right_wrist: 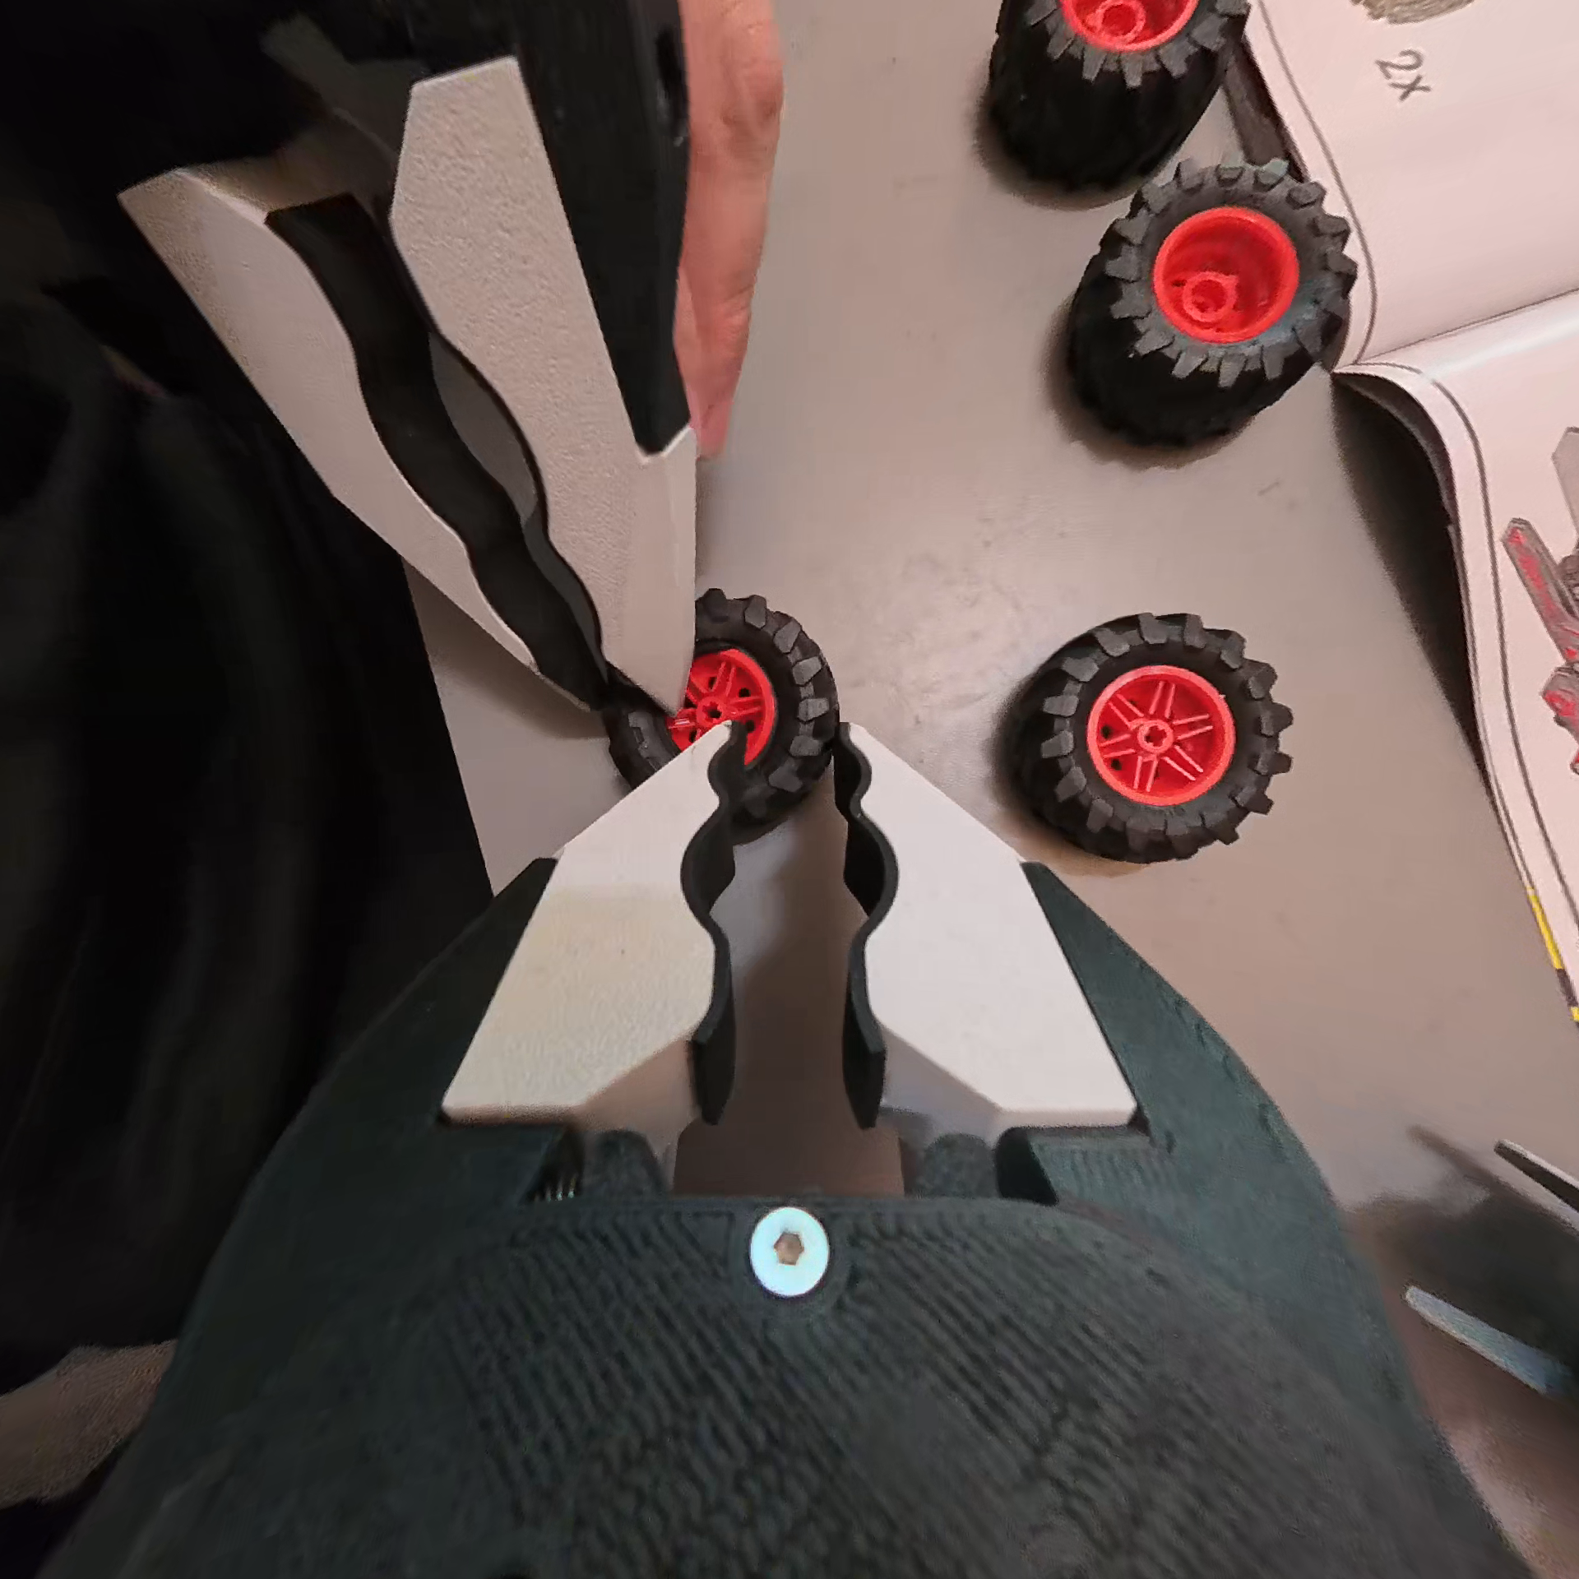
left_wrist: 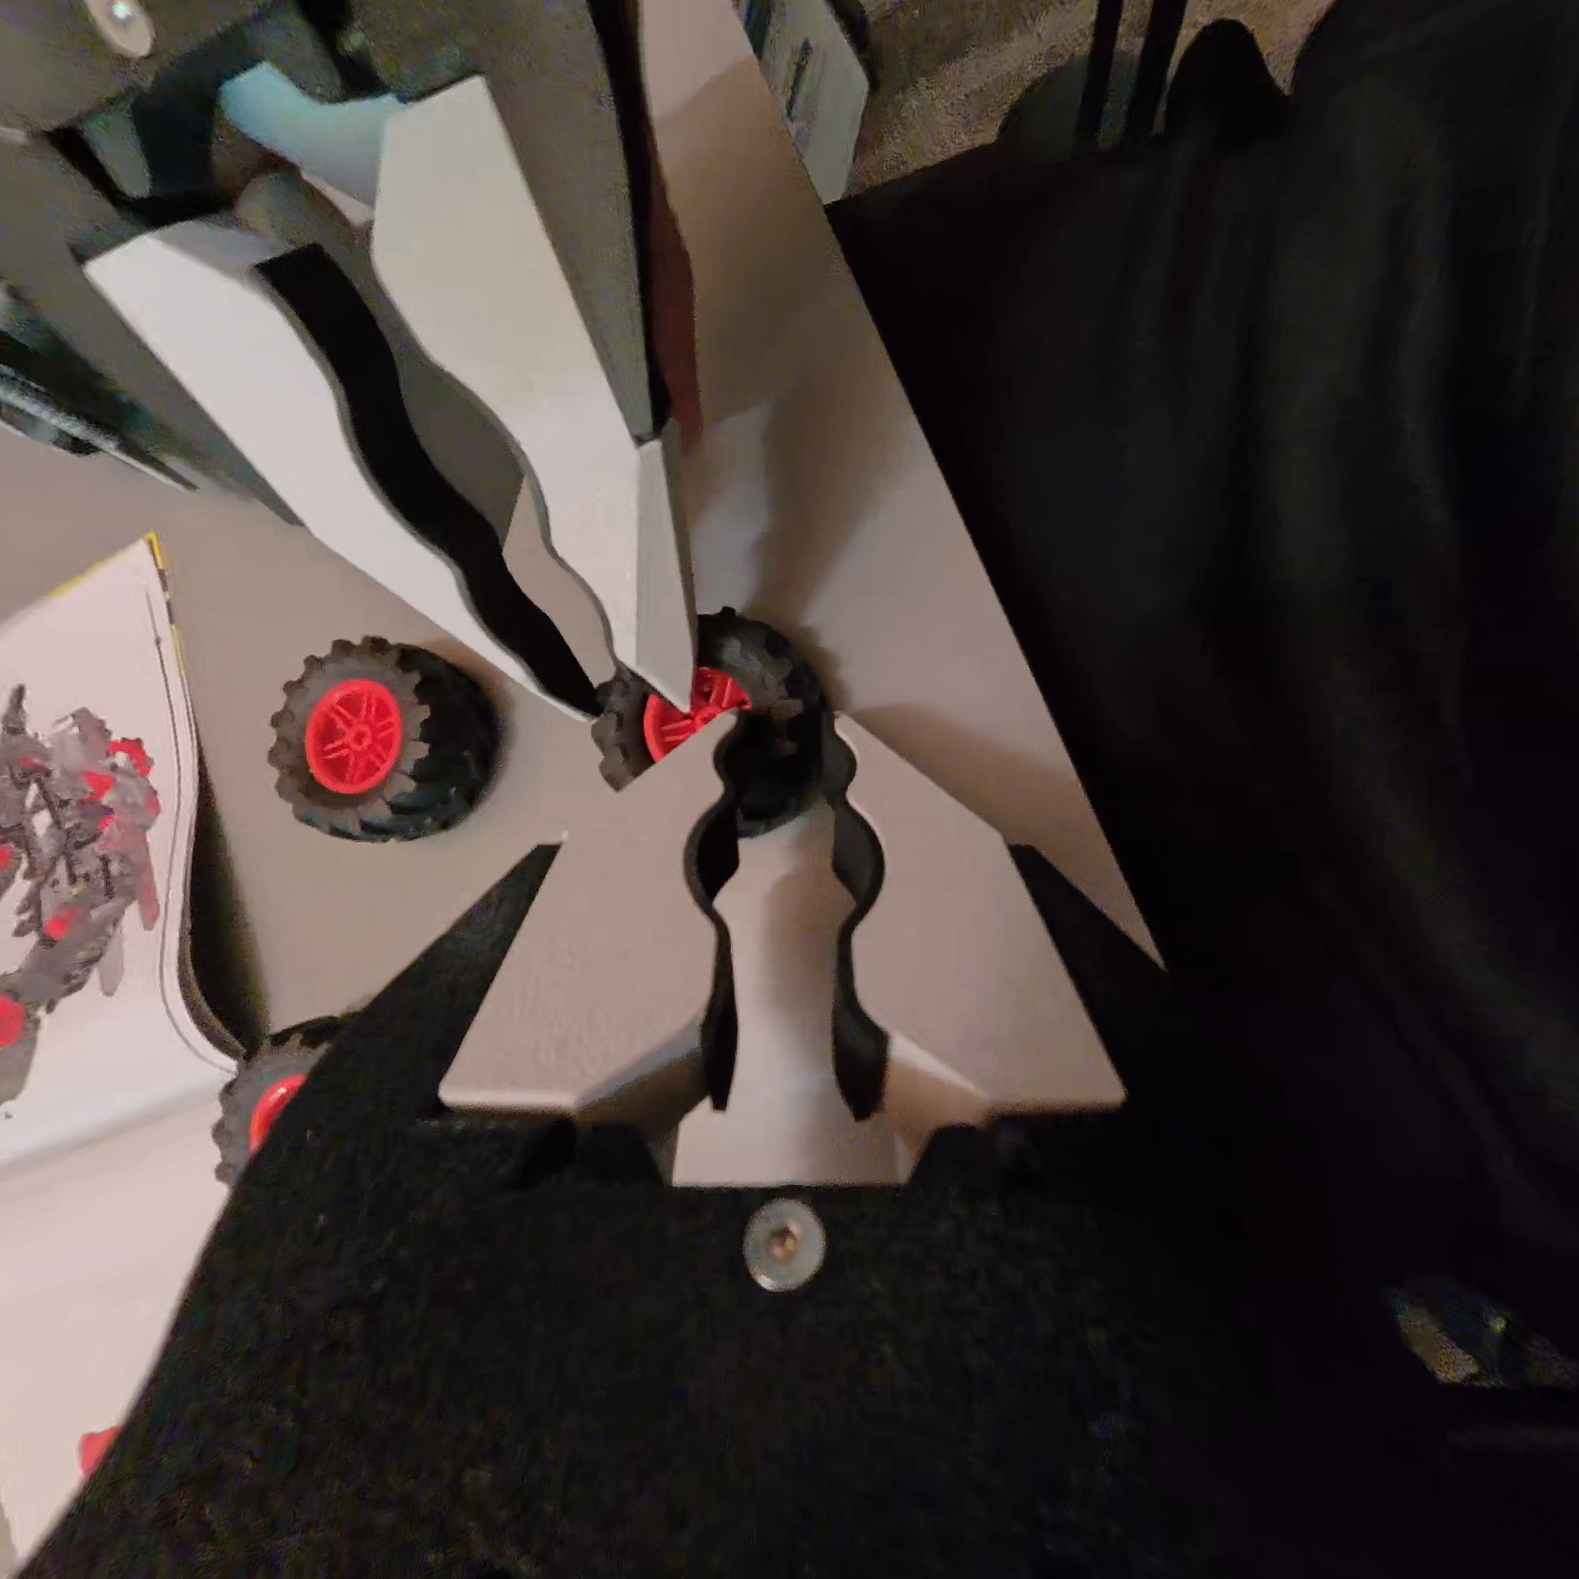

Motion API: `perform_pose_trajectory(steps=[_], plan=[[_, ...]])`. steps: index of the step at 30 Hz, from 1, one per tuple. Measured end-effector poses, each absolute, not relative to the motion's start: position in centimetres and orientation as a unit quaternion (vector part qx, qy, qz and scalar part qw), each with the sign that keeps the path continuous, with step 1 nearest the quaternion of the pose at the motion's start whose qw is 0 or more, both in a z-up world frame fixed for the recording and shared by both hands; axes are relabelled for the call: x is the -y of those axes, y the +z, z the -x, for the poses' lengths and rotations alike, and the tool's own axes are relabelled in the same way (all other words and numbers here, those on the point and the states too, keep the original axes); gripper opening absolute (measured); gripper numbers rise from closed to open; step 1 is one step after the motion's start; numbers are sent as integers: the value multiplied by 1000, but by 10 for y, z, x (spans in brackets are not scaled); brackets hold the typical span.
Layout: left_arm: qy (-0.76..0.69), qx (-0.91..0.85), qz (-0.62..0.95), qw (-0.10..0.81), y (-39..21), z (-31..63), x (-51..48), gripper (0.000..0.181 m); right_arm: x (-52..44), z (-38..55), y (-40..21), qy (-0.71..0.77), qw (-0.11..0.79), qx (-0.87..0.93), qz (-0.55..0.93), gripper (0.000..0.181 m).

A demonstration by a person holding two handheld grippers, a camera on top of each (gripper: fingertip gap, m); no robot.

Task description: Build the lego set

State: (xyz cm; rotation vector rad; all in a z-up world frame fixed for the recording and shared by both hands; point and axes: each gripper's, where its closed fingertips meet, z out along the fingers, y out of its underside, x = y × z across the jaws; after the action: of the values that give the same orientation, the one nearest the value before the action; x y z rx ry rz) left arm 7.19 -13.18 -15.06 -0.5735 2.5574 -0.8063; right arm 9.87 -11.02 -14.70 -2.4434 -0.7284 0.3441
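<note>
Near the desk (right_wrist: 897, 513) edge, the left gripper (left_wrist: 782, 726) and the right gripper (right_wrist: 784, 736) both stand spread around one small wheel (right_wrist: 752, 701) — its tyre partly hidden by fingertips. Further right stands another wheel (right_wrist: 1153, 739) — the booklet (right_wrist: 1521, 598) is cut off.

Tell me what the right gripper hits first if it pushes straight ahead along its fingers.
Most likely the small red-hubbed wheel directly at the right gripper tips, its jaws apart around the tyre. The left gripper presses the same wheel from the far side; depth is uncertain.
</note>
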Motion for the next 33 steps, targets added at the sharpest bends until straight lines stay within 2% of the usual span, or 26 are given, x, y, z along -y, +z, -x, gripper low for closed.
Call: perform_pose_trajectory(steps=[4, 9, 11, 16, 21, 24, 33], plan=[[-283, -912, 188, 228, -151, -70, 133, 13, 109, -95, -144, 128, 284, 312, 898, 25], [-265, -904, 155, 299, -152, -72, 132, 15, 101, -89, -145, 121, 286, 364, 878, 22], [-253, -902, 154, 314, -153, -72, 132, 16, 100, -86, -148, 125, 276, 376, 875, 16], [-248, -895, 198, 313, -151, -70, 135, 18, 100, -86, -149, 119, 263, 385, 877, 16], [-265, -880, 297, 258, -149, -72, 134, 11, 100, -86, -149, 116, 273, 376, 878, 16], [-250, -888, 301, 242, -149, -72, 134, 11, 100, -87, -149, 116, 282, 369, 878, 16], [-178, -899, 262, 303, -145, -68, 137, 7, 101, -87, -150, 112, 292, 369, 875, 16]])
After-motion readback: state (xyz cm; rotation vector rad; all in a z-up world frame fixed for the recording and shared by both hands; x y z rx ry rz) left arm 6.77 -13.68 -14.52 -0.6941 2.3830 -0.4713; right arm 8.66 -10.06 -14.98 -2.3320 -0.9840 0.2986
